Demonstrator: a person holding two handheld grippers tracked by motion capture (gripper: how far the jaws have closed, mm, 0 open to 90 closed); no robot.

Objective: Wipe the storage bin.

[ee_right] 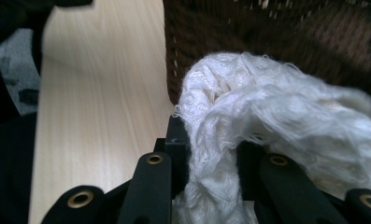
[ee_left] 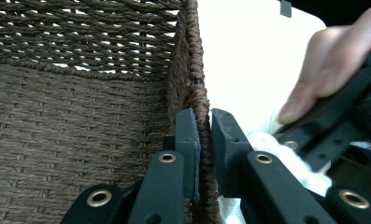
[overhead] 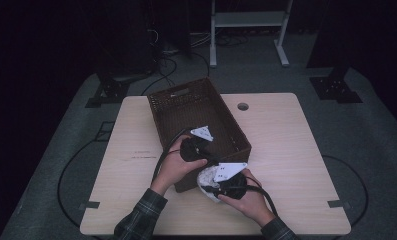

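Note:
A brown wicker basket (overhead: 186, 107) stands on the light wooden table (overhead: 286, 150). My left gripper (overhead: 205, 159) is at its near end wall. In the left gripper view that gripper (ee_left: 205, 135) is shut on the basket's woven rim (ee_left: 192, 56), with one pad inside and one outside. Just in front of the basket, my right gripper (overhead: 212, 183) is shut on a white fluffy cloth (overhead: 204, 180). The cloth (ee_right: 267, 107) bulges out between the right gripper's (ee_right: 211, 144) jaws, close against the basket's outer wall (ee_right: 267, 37).
A round cable hole (overhead: 243, 106) lies in the table behind the basket. Bare tabletop spreads to the left (ee_right: 103, 93) and right of the basket. A white frame (overhead: 248, 20) and dark stands are on the floor beyond the table.

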